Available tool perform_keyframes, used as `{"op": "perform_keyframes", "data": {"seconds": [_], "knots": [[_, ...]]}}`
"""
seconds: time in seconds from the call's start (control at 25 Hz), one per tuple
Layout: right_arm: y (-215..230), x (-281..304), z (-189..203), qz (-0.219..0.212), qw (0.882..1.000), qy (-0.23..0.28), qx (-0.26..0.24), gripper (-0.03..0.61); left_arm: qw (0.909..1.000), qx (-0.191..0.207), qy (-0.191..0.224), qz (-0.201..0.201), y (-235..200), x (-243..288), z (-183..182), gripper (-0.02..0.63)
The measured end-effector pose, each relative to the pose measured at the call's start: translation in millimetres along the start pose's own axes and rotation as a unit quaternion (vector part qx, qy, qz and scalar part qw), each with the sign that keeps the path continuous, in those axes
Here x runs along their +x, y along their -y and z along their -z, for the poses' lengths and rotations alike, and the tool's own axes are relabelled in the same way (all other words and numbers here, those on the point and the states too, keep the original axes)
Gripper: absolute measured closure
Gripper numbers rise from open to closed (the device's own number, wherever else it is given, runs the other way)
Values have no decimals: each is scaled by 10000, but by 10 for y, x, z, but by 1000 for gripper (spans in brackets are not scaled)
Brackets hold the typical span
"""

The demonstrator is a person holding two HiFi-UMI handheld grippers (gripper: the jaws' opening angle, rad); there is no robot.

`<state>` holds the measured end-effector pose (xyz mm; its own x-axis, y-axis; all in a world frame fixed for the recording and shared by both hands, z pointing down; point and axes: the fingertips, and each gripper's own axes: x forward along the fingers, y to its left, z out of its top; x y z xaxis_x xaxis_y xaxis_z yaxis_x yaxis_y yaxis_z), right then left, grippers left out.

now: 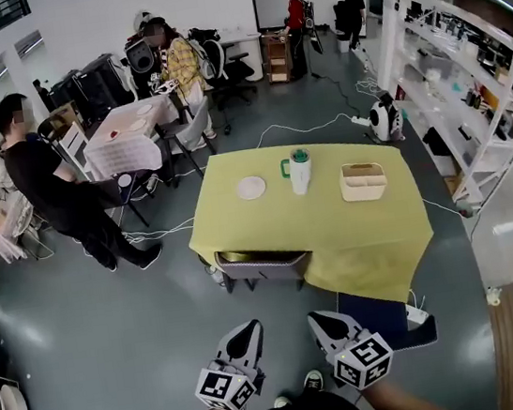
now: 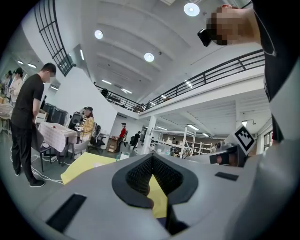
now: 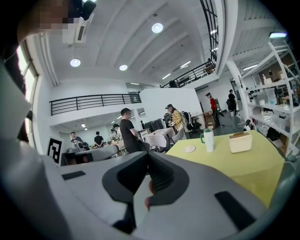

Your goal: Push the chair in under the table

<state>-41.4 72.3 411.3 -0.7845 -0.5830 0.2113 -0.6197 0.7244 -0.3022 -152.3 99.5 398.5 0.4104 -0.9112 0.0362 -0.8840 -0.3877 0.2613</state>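
Observation:
The grey chair (image 1: 263, 266) stands at the near left side of the table (image 1: 376, 249), which has a yellow cloth; the chair's seat is partly under the cloth's edge and its back faces me. My left gripper (image 1: 247, 329) and right gripper (image 1: 318, 319) hover side by side low in the head view. Both stand well short of the chair, shut and empty. In the left gripper view the shut jaws (image 2: 151, 176) point over the yellow cloth (image 2: 84, 164). In the right gripper view the shut jaws (image 3: 149, 180) point past the table (image 3: 239, 166). The chair is hidden in both gripper views.
On the table stand a white plate (image 1: 251, 187), a green-lidded tumbler (image 1: 300, 171) and a beige caddy (image 1: 363, 181). A blue box (image 1: 371, 311) and a power strip (image 1: 416, 315) lie by the near right corner. A person in black (image 1: 56, 194) stands at left; shelves (image 1: 477, 92) line the right.

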Motion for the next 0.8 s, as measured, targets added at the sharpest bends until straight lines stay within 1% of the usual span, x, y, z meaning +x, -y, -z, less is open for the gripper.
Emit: {"op": "perform_keyframes", "data": {"seconds": [0.12, 0.2, 0.28, 0.4, 0.6, 0.8], "knots": [[-177, -111, 62, 126, 9999, -36, 3, 565, 9999, -104, -41, 46, 14, -271, 54, 606], [-247, -197, 85, 235, 9997, -22, 61, 565, 9999, -75, -49, 72, 2, -426, 72, 606], [-307, -274, 88, 353, 9994, 7, 30, 565, 9999, -85, -43, 63, -58, -526, 79, 606], [-365, -404, 144, 574, 9983, -1, -59, 565, 9997, -216, -51, 39, -121, -638, 135, 606], [-429, -597, 292, 978, 9952, -28, -53, 565, 9990, -295, -82, 318, -31, -784, 219, 606], [-513, -808, 369, 1210, 9926, -22, -53, 565, 9981, -303, -111, 533, 105, -883, 269, 606]]}}
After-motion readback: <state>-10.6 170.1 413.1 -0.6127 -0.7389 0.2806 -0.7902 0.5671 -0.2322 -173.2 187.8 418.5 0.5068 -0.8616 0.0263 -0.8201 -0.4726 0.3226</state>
